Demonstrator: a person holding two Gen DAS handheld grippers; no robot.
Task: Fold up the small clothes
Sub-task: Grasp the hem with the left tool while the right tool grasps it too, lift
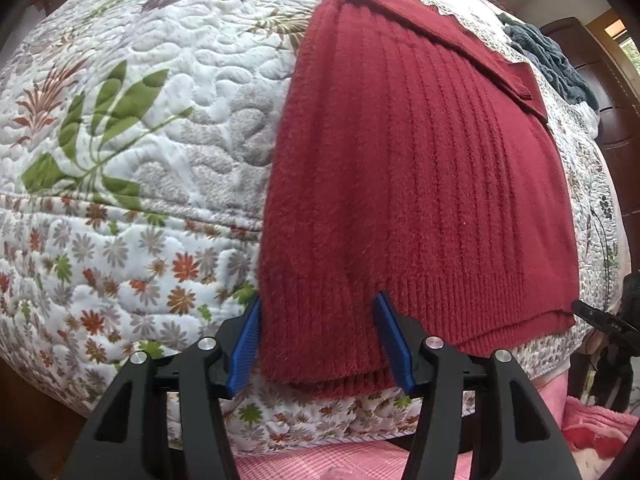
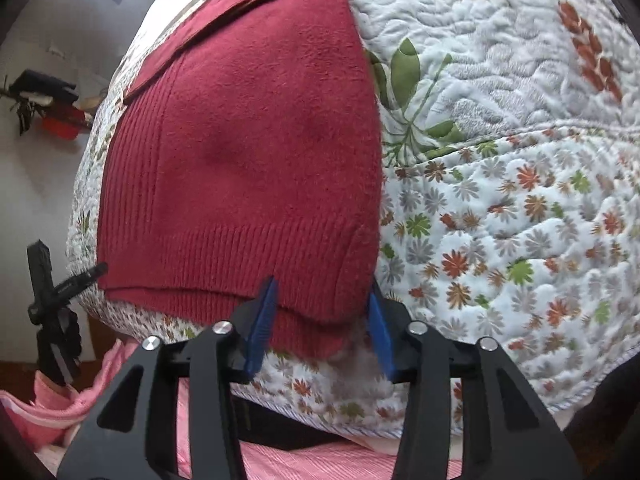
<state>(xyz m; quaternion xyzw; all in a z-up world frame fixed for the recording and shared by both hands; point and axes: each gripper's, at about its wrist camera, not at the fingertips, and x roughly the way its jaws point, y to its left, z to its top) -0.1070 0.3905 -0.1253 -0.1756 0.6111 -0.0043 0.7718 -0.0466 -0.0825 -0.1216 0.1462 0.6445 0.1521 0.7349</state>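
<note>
A dark red knitted sweater (image 1: 400, 168) (image 2: 240, 152) lies flat on a floral quilt (image 1: 160, 100) (image 2: 500, 200), its ribbed hem hanging over the near edge. One sleeve (image 1: 432, 28) is folded across the far end. In the left wrist view, my left gripper (image 1: 319, 300) is open and its blue fingers (image 1: 244, 344) straddle the hem's left corner. My right gripper (image 2: 323, 285) is open in the right wrist view. Its blue fingers (image 2: 262, 320) straddle the hem's right corner. Neither pair of jaws pinches the cloth.
Pink cloth (image 1: 352, 464) (image 2: 60, 404) lies below the quilt's edge. A black stand-like object (image 1: 604, 320) (image 2: 48, 292) stands beside the far hem corner. A grey-blue towel (image 1: 552, 60) and dark wooden furniture (image 1: 608, 92) sit at the back right.
</note>
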